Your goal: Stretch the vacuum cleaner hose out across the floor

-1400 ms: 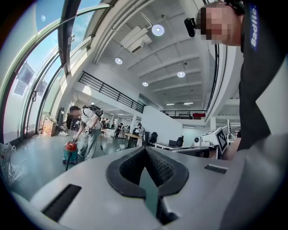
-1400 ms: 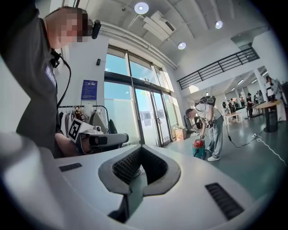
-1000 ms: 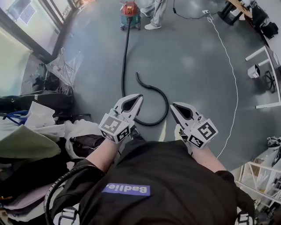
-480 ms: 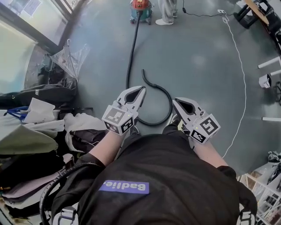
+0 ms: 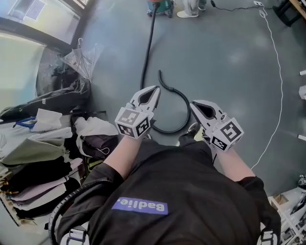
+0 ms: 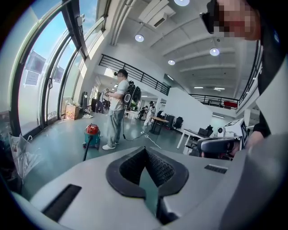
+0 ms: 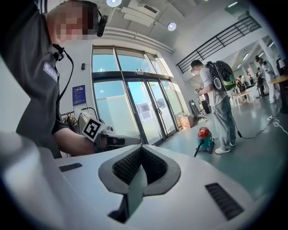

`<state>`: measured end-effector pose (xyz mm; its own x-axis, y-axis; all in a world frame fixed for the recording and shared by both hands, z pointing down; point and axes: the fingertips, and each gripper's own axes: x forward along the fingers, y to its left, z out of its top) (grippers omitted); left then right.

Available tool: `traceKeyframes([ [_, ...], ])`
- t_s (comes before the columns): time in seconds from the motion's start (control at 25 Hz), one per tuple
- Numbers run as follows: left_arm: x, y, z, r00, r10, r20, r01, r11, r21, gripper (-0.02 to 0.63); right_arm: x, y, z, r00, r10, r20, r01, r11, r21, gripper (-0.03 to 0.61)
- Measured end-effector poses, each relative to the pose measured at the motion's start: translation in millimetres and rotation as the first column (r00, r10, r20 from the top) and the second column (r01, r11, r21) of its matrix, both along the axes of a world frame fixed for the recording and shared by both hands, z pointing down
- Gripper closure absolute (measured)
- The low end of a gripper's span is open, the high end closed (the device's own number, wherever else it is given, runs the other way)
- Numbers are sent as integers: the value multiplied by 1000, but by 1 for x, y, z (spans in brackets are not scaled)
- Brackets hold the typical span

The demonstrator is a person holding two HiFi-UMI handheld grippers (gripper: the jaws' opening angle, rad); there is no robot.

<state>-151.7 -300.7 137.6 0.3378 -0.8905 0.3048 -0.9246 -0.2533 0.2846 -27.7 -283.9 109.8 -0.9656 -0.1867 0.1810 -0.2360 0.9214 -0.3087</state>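
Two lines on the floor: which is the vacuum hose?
The thick black hose running from the vacuum cleaner into a hook; the thin white cable lies right.

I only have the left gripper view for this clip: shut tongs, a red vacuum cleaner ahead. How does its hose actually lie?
Observer: In the head view the hose runs from the vacuum cleaner across the floor toward the grippers, then curls into a hook.
Operator: Is the other gripper on it?
Observer: No. The right gripper has its tongs shut and empty, like the left gripper.
Operator: And the loose end?
Observer: The free end lies on bare floor just ahead of both grippers, beside the straight run.
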Motion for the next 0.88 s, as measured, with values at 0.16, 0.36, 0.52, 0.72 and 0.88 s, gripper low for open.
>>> traceKeyframes([
  [0.16, -1, -24, 22, 999, 35, 5, -34, 998, -57, 606, 3, -6, 16, 1000, 18, -13, -18, 999, -38, 575],
  [0.36, -32, -40, 60, 994, 107, -11, -108, 992, -71, 606, -30, -2, 44, 993, 105, -48, -108, 992, -61, 575],
  [0.52, -64, -53, 106, 987, 156, -31, -158, 980, -116, 606, -65, -6, 63, 976, 214, -52, -218, 972, -84, 575],
  [0.72, -93, -72, 167, 988, 148, -39, -153, 972, -177, 606, -97, -1, 108, 974, 206, -91, -218, 964, -150, 575],
  [0.88, -109, -88, 233, 993, 108, -46, -116, 960, -255, 604, -110, -7, 150, 975, 195, -107, -213, 957, -197, 575],
])
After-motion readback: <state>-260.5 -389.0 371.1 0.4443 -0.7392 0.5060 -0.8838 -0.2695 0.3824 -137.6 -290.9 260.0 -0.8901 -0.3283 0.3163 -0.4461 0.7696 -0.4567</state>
